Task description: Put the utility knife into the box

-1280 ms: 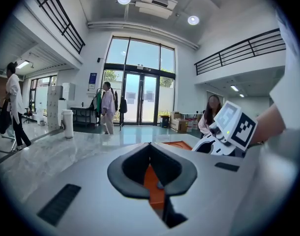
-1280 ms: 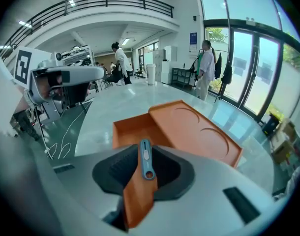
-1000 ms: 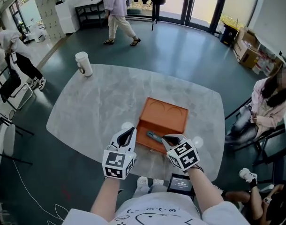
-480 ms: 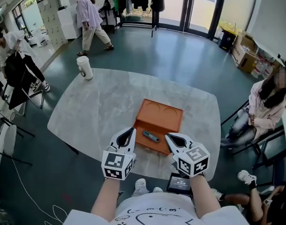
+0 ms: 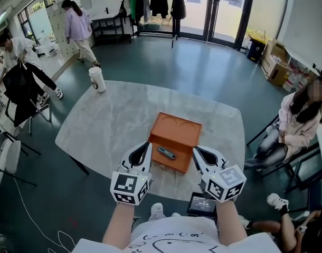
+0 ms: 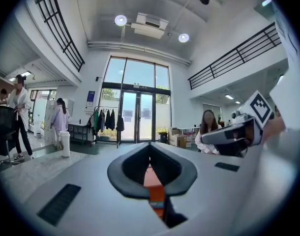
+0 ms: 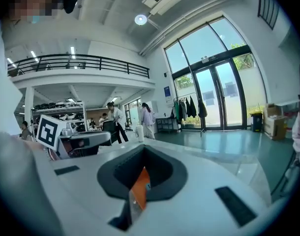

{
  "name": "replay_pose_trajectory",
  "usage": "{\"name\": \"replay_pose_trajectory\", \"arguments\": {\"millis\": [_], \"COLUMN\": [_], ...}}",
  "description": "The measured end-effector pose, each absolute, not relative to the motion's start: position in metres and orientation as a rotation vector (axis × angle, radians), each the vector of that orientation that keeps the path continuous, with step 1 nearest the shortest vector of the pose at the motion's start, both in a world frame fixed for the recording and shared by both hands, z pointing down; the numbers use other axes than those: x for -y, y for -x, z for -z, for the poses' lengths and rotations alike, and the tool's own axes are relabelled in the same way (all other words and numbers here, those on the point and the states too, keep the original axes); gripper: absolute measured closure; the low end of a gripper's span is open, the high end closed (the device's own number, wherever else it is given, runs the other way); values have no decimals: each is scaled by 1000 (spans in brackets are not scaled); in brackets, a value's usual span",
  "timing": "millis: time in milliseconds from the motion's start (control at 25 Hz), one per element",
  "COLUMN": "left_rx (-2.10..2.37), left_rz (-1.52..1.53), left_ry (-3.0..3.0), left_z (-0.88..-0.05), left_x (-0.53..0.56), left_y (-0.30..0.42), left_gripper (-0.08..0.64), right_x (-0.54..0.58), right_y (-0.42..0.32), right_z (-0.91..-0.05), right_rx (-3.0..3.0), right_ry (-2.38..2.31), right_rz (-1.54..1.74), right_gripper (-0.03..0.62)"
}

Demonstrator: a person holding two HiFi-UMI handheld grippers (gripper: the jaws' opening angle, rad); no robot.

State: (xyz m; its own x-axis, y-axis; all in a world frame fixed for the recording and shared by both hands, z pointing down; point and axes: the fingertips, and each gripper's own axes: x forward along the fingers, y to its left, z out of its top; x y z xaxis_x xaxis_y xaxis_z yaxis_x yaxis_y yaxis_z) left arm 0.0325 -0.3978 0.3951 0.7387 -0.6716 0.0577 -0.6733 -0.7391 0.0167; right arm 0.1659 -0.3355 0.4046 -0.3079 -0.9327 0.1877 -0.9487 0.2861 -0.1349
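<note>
An open orange box (image 5: 179, 130) lies on the marble table (image 5: 108, 120). The dark grey utility knife (image 5: 167, 153) rests inside the box near its front edge. My left gripper (image 5: 147, 145) is shut and empty just left of the box's near corner. My right gripper (image 5: 197, 150) is shut and empty to the right of the knife, apart from it. In the left gripper view the jaws (image 6: 150, 146) meet, with a strip of the orange box (image 6: 152, 178) showing past them. In the right gripper view the jaws (image 7: 142, 149) are together, with the orange box (image 7: 140, 186) beyond them.
A white cup (image 5: 97, 79) stands at the table's far left edge. A black device with a screen (image 5: 201, 204) sits at the near edge. A person (image 5: 298, 120) sits on a chair to the right. Other people (image 5: 24, 73) and chairs are at the left.
My right gripper has drawn back from the knife toward the near edge, leaving the knife in the box. My left gripper has stayed put. People in the background have walked left.
</note>
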Motion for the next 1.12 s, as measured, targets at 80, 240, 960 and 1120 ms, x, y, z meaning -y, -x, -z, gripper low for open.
{"name": "replay_pose_trajectory", "arguments": {"millis": [80,240,960,1120], "left_rx": [1122,1120,1096,1087], "left_rz": [-64,-47,-28,-26], "left_ry": [-2915,-2945,-2992,-3000], "left_z": [-388,-378,-369,-370], "left_x": [395,390,386,387], "left_y": [-35,-42,-52,-55], "left_gripper": [545,545,545,545], "right_x": [333,329,326,327], "right_y": [-165,-164,-166,-168], "right_z": [-397,-391,-378,-380], "right_rx": [2473,2486,2486,2485], "right_ry": [-1806,-1804,-1795,-1799], "right_rz": [-302,-252,-71,-69], "right_gripper": [583,583,584,584]}}
